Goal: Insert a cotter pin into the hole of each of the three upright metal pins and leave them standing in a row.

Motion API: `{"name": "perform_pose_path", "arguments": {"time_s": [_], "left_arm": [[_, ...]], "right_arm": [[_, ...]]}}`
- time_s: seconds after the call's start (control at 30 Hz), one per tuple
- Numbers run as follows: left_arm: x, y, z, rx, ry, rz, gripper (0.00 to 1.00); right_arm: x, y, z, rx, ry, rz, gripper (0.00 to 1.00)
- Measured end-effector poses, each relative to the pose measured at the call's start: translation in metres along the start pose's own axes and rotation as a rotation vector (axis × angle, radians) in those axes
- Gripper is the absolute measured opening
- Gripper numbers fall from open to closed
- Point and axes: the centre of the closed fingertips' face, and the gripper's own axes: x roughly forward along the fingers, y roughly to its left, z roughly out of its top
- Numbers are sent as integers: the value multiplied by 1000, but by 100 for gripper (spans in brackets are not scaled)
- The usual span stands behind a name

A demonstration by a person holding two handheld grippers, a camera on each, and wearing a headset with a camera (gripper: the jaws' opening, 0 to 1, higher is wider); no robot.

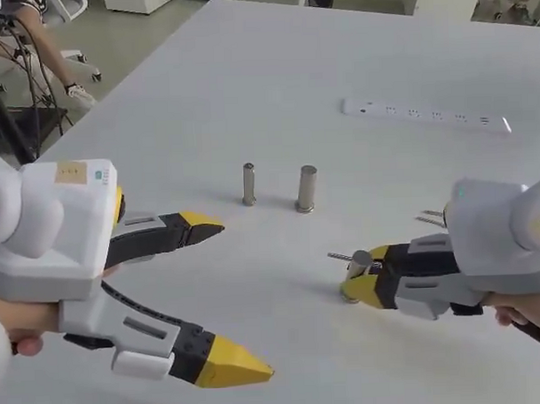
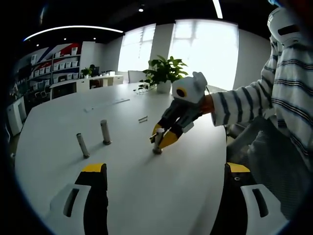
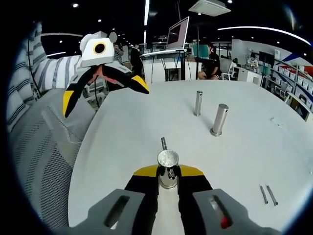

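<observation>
— One metal pin seems to carry its cotter pin already: a thin rod sticks out sideways near its top. It stands on the tabletop, nearest the person, and the right gripper is clamped on it, a finger on either side.
— And the other two?
— Two more, a thin pin and a thicker pin, stand upright side by side farther back. No cotter shows in either. Just beyond the right gripper lie spare cotter pins, loose on the tabletop.
— So roughly a third done?
— At best. Whether that first cotter is fully through cannot be told. The gripped pin also sits off the line of the other two, so the row is probably left to make. The left gripper hangs near, its fingers spread wide and holding nothing.
</observation>
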Motion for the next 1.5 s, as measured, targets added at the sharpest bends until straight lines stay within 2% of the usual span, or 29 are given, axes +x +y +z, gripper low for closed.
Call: {"name": "perform_pose_path", "arguments": {"time_s": [0.13, 0.27, 0.4, 0.53, 0.7, 0.83, 1.1, 1.5], "left_arm": [[-2, 1, 0, -1, -3, 12, 99], [-4, 4, 2, -6, -11, 23, 99], [-7, 6, 3, -12, -18, 33, 99], [-10, 8, 2, -14, -13, 42, 99], [-13, 10, 2, -24, -20, 57, 99], [-15, 9, 2, -48, -30, 56, 99], [-19, 11, -2, -53, -19, 71, 99], [-20, 12, -2, -61, -25, 80, 99]], "right_arm": [[1, 1, 1, -32, 6, -3, 8], [5, 4, 6, -67, 11, 18, 8], [9, 5, 20, -90, 0, 45, 8], [17, -1, 38, -103, -19, 44, 8], [31, -3, 48, -115, -15, 52, 8], [44, -1, 49, -117, 1, 67, 8], [59, 0, 49, -106, 10, 78, 8], [64, -3, 48, -49, 11, 54, 8]]}}
